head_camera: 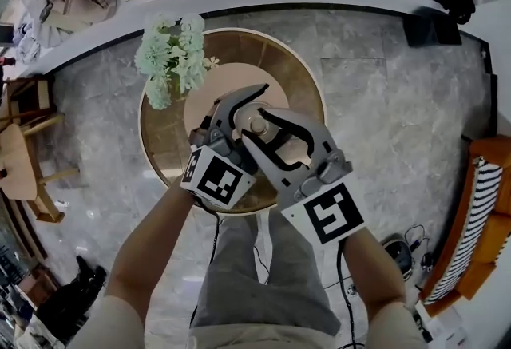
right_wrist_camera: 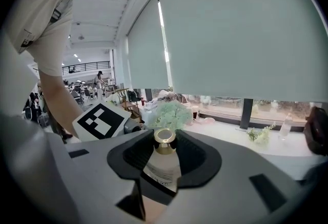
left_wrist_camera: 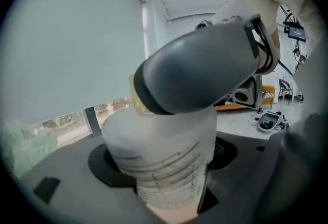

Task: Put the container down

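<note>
- Pinching the container (left_wrist_camera: 161,156) in the left claw (head_camera: 237,111), pads pressed on its frosted, line-marked body.
- Pinching the same container in the right claw (head_camera: 260,132) as well, jaws partway apart around it, with the gold cap (right_wrist_camera: 164,136) poking up between them in the right gripper view.
- Gripping from opposite sides, with one right-claw jaw crossing above the container in the left gripper view.
- Holding the container over the pale centre disc (head_camera: 201,106) of the round bench (head_camera: 303,76); no telling whether touching the disc.
- Working near a bunch of pale green flowers (head_camera: 171,58) at the bench's rim, close to the left claw.
- Standing on a grey marble floor (head_camera: 383,108).
</note>
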Demonstrator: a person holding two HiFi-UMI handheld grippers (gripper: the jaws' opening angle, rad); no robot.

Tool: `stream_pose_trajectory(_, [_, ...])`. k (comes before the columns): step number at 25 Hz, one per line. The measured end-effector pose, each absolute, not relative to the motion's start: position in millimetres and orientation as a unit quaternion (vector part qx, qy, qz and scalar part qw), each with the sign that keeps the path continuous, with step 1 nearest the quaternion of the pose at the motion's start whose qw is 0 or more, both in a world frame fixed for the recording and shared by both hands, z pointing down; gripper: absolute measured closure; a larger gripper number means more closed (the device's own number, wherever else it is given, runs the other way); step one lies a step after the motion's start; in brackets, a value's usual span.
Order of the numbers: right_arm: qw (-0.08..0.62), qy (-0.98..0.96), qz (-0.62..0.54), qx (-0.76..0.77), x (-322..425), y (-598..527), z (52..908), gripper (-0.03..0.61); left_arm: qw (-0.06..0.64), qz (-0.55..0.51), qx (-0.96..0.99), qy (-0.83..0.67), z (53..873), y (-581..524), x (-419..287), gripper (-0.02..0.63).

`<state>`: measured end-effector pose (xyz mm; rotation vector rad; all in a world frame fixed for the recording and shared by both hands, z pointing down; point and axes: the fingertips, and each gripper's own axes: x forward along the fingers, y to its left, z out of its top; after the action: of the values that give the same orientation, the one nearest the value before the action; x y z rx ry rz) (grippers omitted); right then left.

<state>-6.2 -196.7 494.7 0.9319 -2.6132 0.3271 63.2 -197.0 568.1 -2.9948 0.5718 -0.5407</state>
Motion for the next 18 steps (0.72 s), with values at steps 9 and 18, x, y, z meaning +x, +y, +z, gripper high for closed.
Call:
stream_pose_trajectory(9, [0.170,-0.918,0.137,0.329,-13,-210,576,0.446,0.005,-0.191,-0.963,0.190,652,-208,55,0.252])
stream_pose_trajectory(18, [0.185,-0.912,0.146,0.337,-11,-213,648,0.448,-0.016,-0.210,-0.959,0.189,726,-207,57,0.252])
